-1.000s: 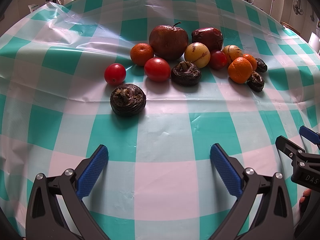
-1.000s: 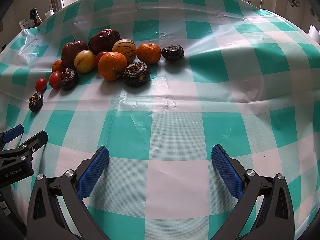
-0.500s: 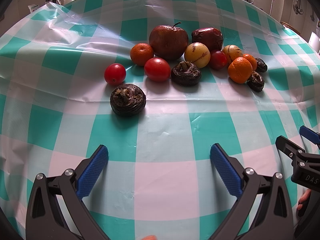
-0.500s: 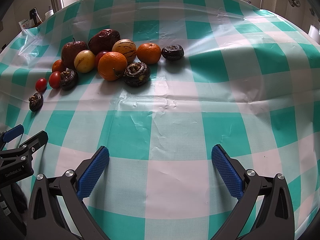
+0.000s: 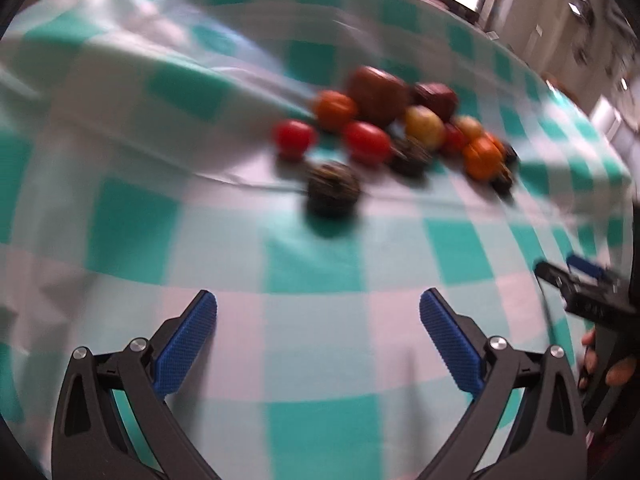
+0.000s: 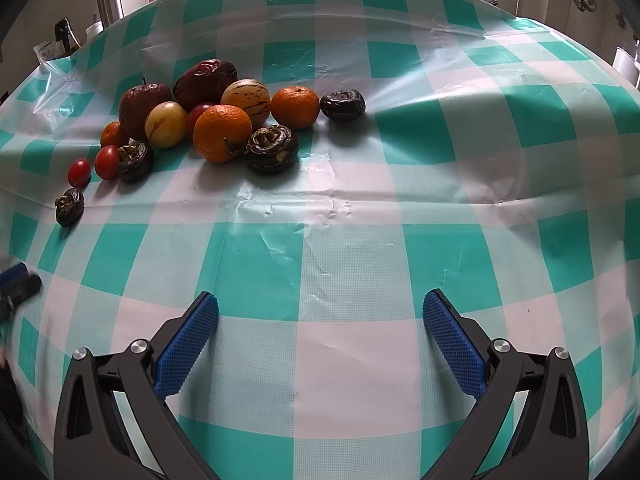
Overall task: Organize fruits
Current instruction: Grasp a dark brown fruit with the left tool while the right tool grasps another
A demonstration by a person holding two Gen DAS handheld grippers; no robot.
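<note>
A cluster of fruit lies on the teal-and-white checked tablecloth [image 6: 320,360]: a dark red apple [image 6: 143,105], oranges [image 6: 222,133] [image 6: 295,106], a striped yellow melon [image 6: 245,95], red tomatoes [image 6: 79,172], and several dark wrinkled fruits [image 6: 272,148] [image 6: 70,206]. The left wrist view is blurred; the nearest dark fruit [image 5: 333,188] lies ahead of my left gripper [image 5: 318,316]. Both grippers are open and empty. My right gripper [image 6: 321,316] is well short of the fruit.
A steel flask [image 6: 109,0] and small items stand beyond the table's far left edge. The cloth has creases near its middle [image 6: 292,210]. The right gripper shows at the right edge of the left wrist view [image 5: 588,292].
My left gripper has moved; its view is now blurred and the fruit sits higher and further right. The right gripper has not moved.
</note>
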